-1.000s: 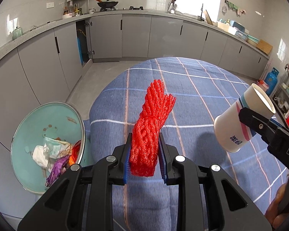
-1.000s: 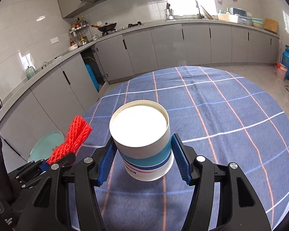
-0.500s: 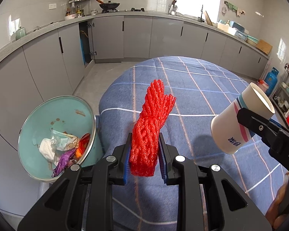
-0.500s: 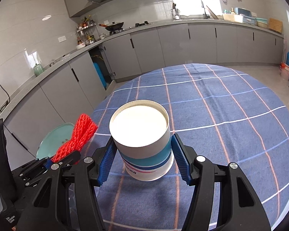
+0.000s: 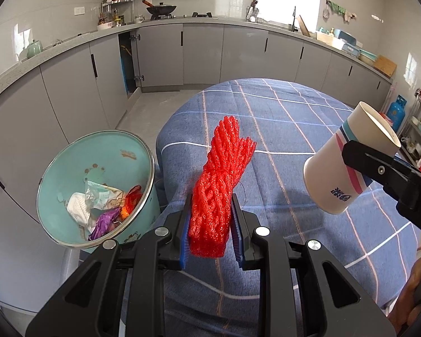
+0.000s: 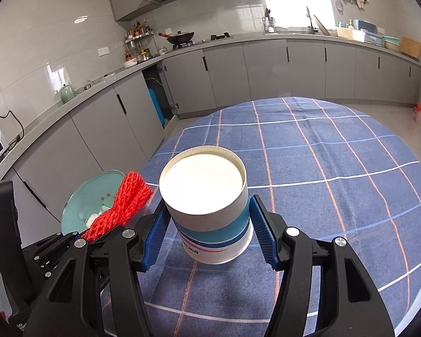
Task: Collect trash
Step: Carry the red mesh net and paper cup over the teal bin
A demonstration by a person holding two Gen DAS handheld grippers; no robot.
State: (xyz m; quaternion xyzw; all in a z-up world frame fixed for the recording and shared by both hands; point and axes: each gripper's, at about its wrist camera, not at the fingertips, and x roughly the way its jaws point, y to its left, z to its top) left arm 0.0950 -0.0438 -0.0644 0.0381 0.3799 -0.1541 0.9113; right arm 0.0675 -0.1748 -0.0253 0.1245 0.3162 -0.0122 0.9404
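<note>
Start at your far left: the teal trash bin (image 5: pixel 98 165) stands on the floor just beside the table edge, its mouth tilted toward you, with wrappers and scraps (image 5: pixel 103 205) already inside. Your left gripper (image 5: pixel 210 236) is clamped on the red foam net (image 5: pixel 224 185), which sticks up and forward from the pads, held in the air over the near edge of the blue checked tablecloth (image 5: pixel 280 129), not yet over the bin. To the right, your right gripper (image 6: pixel 210 233) is closed on the paper cup (image 6: pixel 207 205) across its banded lower wall, the cup lifted clear of the cloth.

You appear to be in the carry step, both pieces picked and neither dropped. The next move likely calls for swinging the left gripper leftward until the net hangs above the bin's opening, then parting the pads; the cup follows.

Hard to make out: the bin's base is cut off behind the left gripper, the cup's contents cannot be judged, and in the right view the bin (image 6: pixel 95 196) is half hidden by the net (image 6: pixel 120 207).
</note>
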